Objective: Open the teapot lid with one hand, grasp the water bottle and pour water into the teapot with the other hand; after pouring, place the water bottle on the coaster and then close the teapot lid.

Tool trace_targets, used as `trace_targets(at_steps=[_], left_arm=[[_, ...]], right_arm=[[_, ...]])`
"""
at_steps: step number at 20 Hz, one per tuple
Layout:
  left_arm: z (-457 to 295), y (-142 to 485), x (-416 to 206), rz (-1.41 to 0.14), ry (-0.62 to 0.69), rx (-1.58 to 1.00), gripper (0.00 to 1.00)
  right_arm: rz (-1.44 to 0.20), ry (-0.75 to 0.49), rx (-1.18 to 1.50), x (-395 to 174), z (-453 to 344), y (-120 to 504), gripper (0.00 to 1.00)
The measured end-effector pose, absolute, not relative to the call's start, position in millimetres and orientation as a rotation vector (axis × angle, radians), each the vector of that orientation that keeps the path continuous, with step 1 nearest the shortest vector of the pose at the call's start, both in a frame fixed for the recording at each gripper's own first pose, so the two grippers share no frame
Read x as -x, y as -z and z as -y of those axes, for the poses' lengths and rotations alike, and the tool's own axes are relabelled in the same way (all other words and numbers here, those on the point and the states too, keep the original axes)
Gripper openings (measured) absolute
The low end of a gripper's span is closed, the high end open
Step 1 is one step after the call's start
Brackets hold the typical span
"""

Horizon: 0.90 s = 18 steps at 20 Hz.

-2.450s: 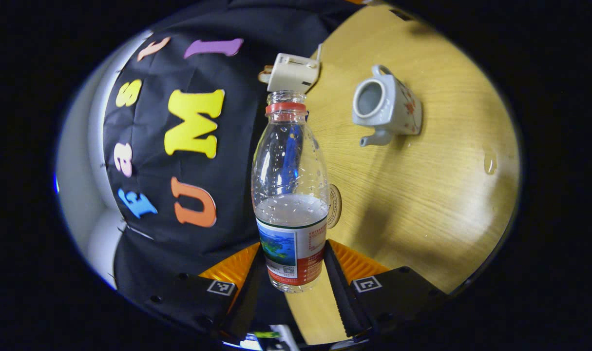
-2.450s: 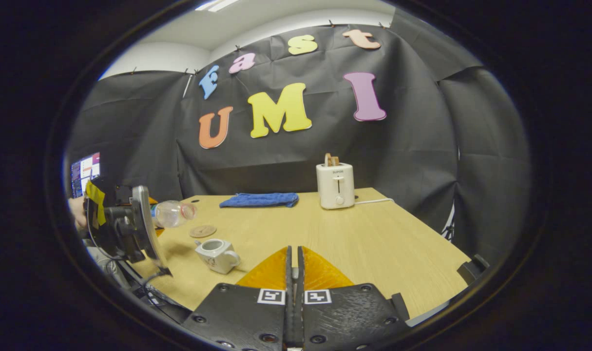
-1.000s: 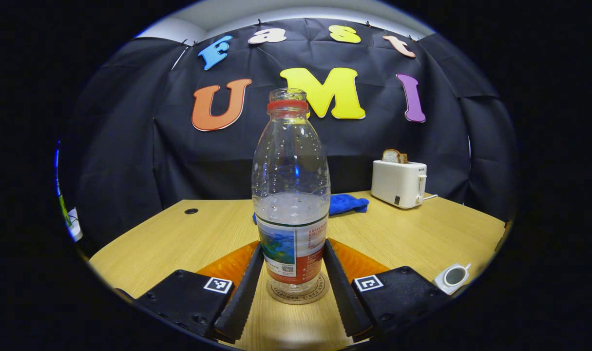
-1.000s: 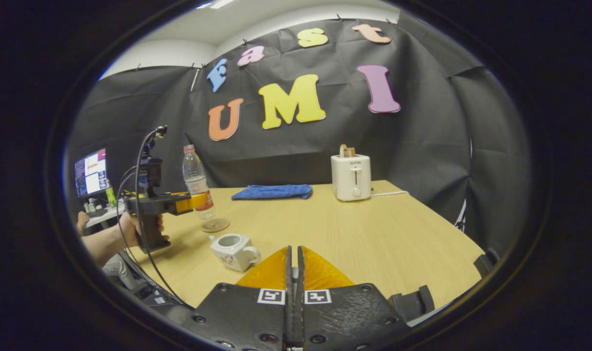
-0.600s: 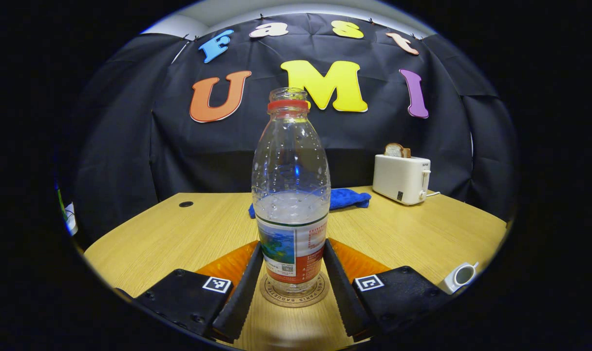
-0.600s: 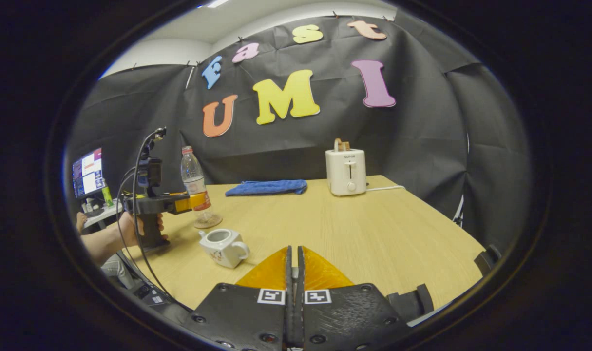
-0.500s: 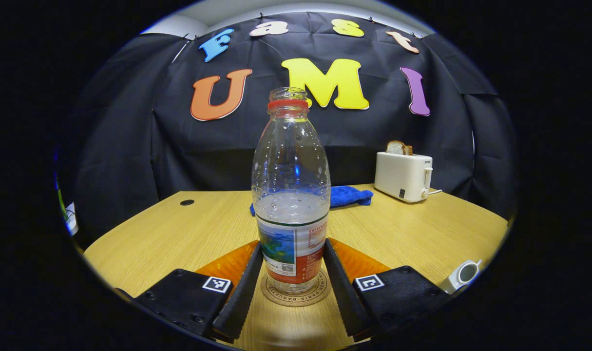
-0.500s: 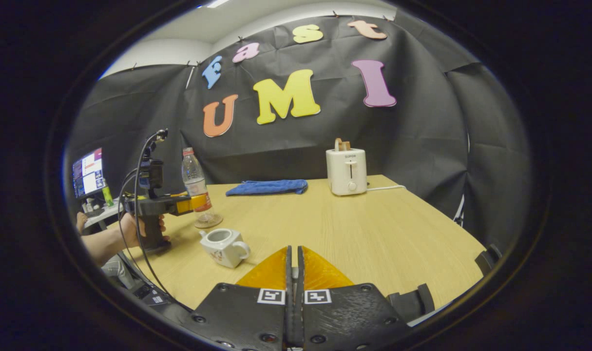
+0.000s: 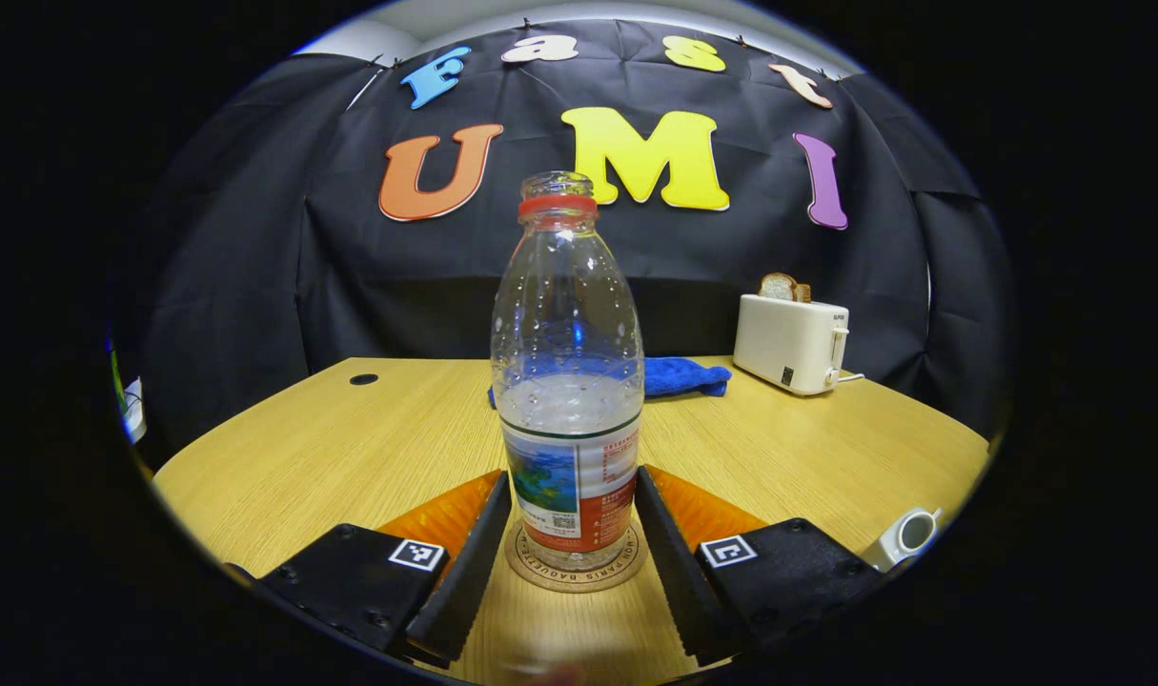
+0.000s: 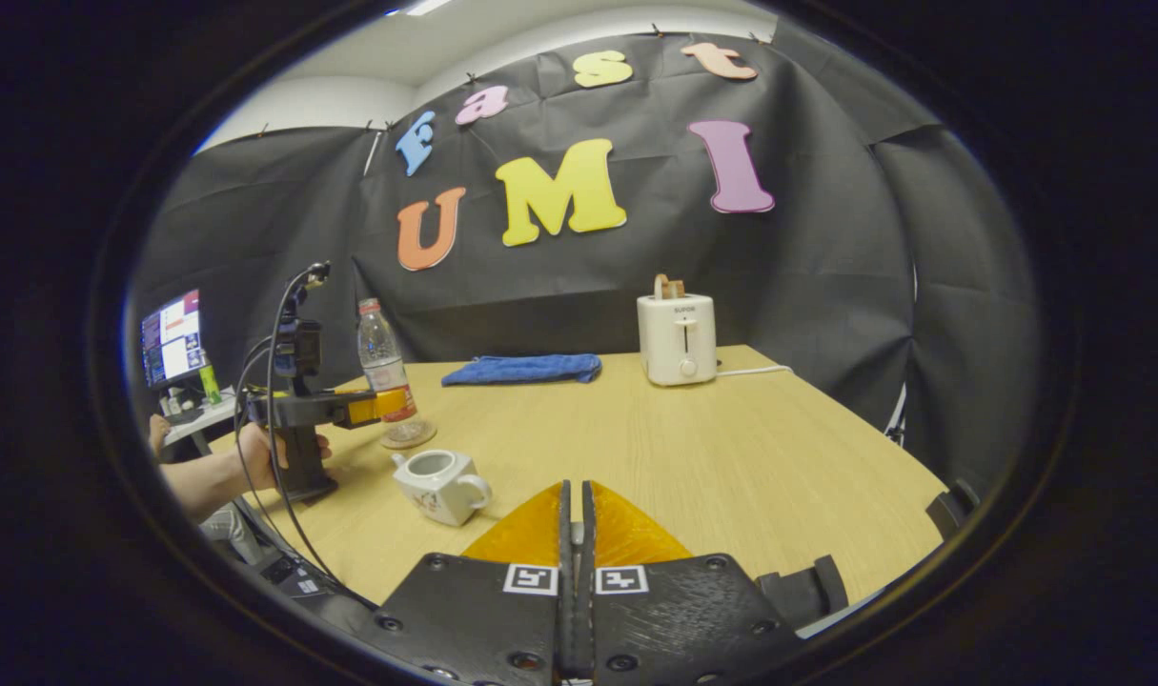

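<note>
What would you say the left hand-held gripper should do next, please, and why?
Probably open a little wider and back straight away. The water bottle stands upright on the coaster, and the left hand-held gripper sits close on either side of its label, so that step looks done. The teapot is open on top, so closing it comes next.

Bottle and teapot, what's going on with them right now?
The left gripper has the bottle standing upright on the coaster, jaws close on either side of its label; whether they press it I cannot tell. The bottle is uncapped and partly full. The teapot sits open on the table beside the coaster, lid off. The right gripper hangs over the table, jaws shut; no lid is visible between them.
</note>
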State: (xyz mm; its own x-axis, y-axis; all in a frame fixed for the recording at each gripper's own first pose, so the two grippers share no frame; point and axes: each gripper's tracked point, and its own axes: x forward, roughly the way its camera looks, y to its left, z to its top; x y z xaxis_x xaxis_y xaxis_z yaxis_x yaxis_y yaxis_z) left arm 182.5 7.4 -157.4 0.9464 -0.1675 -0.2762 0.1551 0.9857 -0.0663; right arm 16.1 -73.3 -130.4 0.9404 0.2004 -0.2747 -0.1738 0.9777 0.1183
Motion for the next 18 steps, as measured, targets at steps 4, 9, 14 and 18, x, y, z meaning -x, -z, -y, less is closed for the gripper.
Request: trace_targets(at_steps=[4,9,14,18], left_arm=[[-6.9,160.4,-180.1,-0.300,0.167,0.049,0.94],[-14.5,159.3,-159.6,-0.308,0.134,0.077,1.00],[-39.8,126.9,-109.2,-0.239,0.052,0.071,0.99],[-59.7,107.8,-63.3,-0.152,0.003,0.026,0.99]], right_arm=[[-0.286,-0.192,-0.091,-13.8,71.9,129.4,0.00],[-0.275,-0.204,-0.093,-12.2,65.7,124.0,0.00],[-0.237,-0.261,-0.091,-14.2,39.6,108.0,0.00],[-0.199,-0.339,-0.086,-27.5,0.7,92.1,0.00]])
